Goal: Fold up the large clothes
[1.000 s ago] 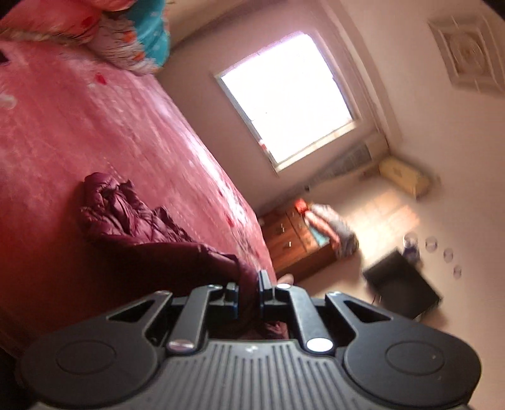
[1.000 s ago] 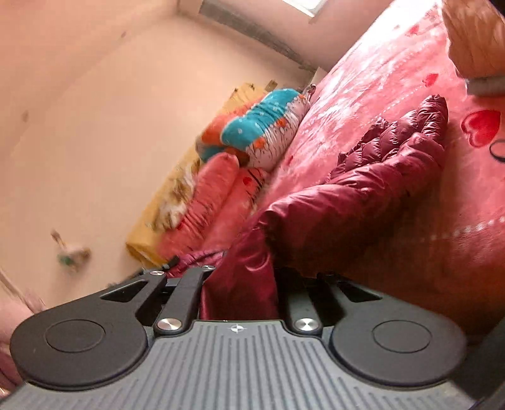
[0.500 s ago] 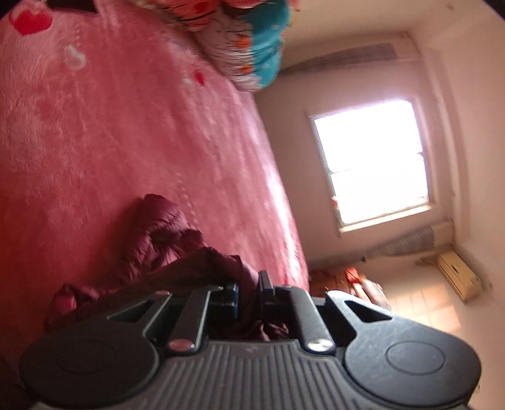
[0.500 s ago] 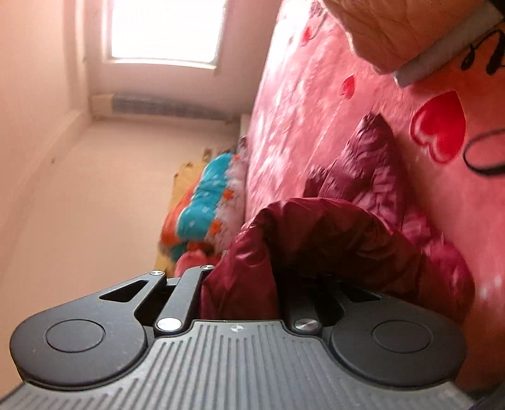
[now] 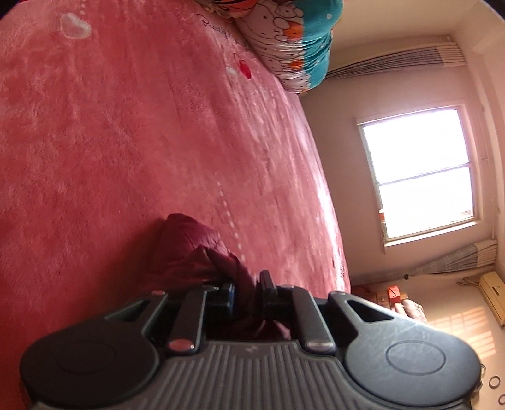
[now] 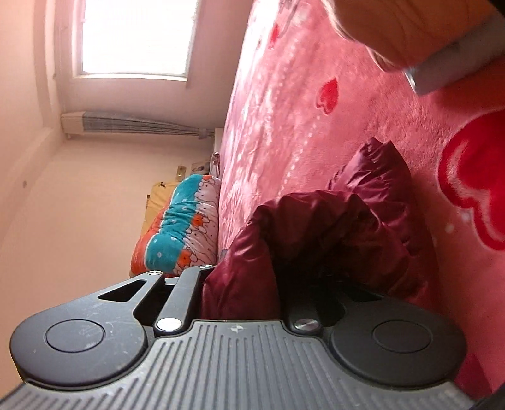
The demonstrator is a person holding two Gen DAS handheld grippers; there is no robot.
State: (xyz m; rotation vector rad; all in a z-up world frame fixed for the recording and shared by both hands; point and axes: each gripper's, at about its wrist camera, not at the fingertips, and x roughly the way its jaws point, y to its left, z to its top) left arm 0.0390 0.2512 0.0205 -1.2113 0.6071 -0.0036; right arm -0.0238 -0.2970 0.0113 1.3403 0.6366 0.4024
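A maroon puffer jacket (image 5: 189,246) lies bunched on the pink heart-print bed blanket (image 5: 126,142). My left gripper (image 5: 247,295) sits low over the bed with a fold of the jacket pinched between its pads; its jaws are opening. In the right wrist view the jacket (image 6: 331,227) humps up right in front of the camera and spills over my right gripper (image 6: 243,284). Its fingertips are hidden under the shiny fabric, which fills the gap between the jaws as they open. The blanket (image 6: 315,126) lies just under the heap.
A teal, white and orange rolled quilt (image 5: 303,41) lies at the head of the bed, also seen as the quilt (image 6: 180,233). A beige folded item with a grey edge (image 6: 410,25) rests on the blanket. A bright window (image 5: 419,176) and a wooden nightstand (image 5: 388,295) stand beyond the bed.
Both grippers have sunk toward the bed and rolled, still carrying the jacket. The jacket, stretched out a second ago, now sits bunched in a low heap on the blanket.
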